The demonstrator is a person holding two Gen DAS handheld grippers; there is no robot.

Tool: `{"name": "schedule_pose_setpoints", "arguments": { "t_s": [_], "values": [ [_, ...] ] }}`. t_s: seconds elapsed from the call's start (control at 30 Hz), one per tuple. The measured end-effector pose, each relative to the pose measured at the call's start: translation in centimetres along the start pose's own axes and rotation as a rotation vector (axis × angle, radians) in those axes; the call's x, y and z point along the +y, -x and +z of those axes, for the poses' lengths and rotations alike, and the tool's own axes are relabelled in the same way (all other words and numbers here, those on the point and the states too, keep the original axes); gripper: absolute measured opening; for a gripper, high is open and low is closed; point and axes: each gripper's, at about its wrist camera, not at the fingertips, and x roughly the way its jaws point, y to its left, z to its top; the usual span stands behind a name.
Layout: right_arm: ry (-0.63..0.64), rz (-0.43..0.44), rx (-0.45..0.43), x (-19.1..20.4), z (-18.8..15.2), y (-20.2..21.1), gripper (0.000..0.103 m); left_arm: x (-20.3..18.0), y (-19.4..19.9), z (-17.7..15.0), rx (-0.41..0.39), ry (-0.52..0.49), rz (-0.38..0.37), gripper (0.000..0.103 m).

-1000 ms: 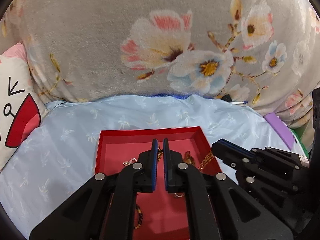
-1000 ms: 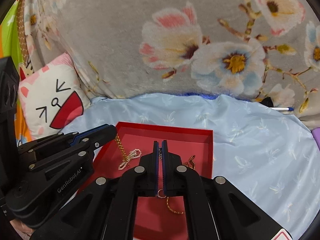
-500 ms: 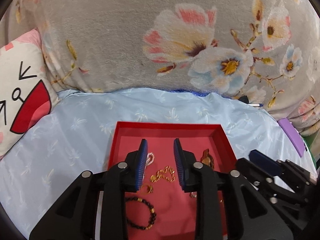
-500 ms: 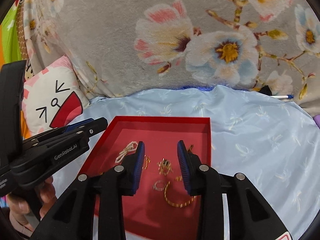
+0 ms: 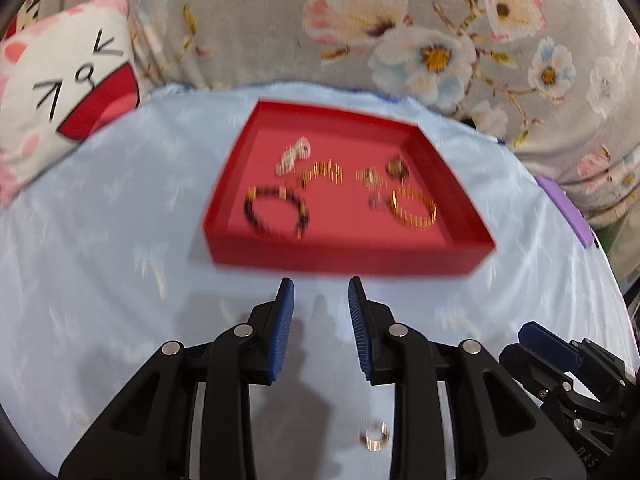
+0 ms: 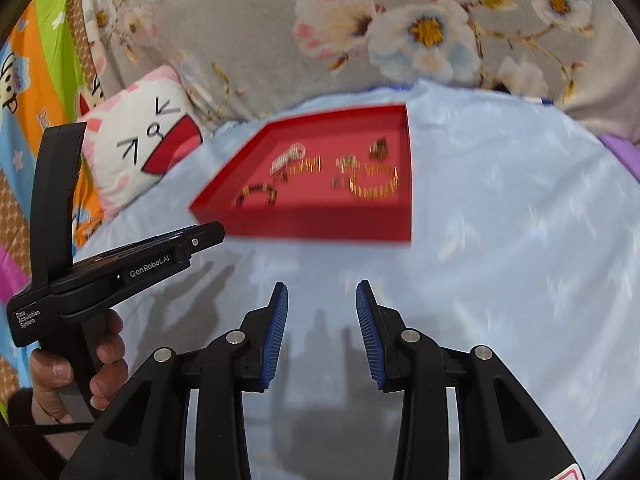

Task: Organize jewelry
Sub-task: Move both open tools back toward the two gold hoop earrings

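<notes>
- Left wrist view: we count one red tray [image 5: 344,258] on the light blue cloth [image 5: 100,280], holding seven blurred pieces, among them one dark bead bracelet [image 5: 276,214] and one gold bangle [image 5: 414,210].
- Only this view shows us one silver ring [image 5: 375,440] on the cloth, outside the tray's near wall.
- Our left hand-held gripper [image 5: 321,300] is released, empty, near that wall.
- Right wrist view: our right hand-held gripper [image 6: 322,300] likewise gapes empty; only here we see the left hand [image 6: 80,364].

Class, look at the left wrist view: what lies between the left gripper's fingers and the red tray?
Only bare light-blue cloth separates the left gripper from the red tray; the left wrist view shows it.
</notes>
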Motion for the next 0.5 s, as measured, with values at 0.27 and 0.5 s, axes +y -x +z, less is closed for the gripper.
{"name": "schedule_pose_setpoints", "arguments": {
  "t_s": [0.27, 0.5],
  "values": [
    [-0.012, -0.027, 0.032, 0.3, -3.9, 0.2, 0.035, -1.0, 0.4, -5.2, 0.068, -0.034, 0.037, 0.027],
    [0.006, -0.069, 0.017, 0.8, -4.2, 0.3, 0.035, -1.3, 1.0, -6.0, 0.050, -0.040, 0.063, 0.028]
  ]
}}
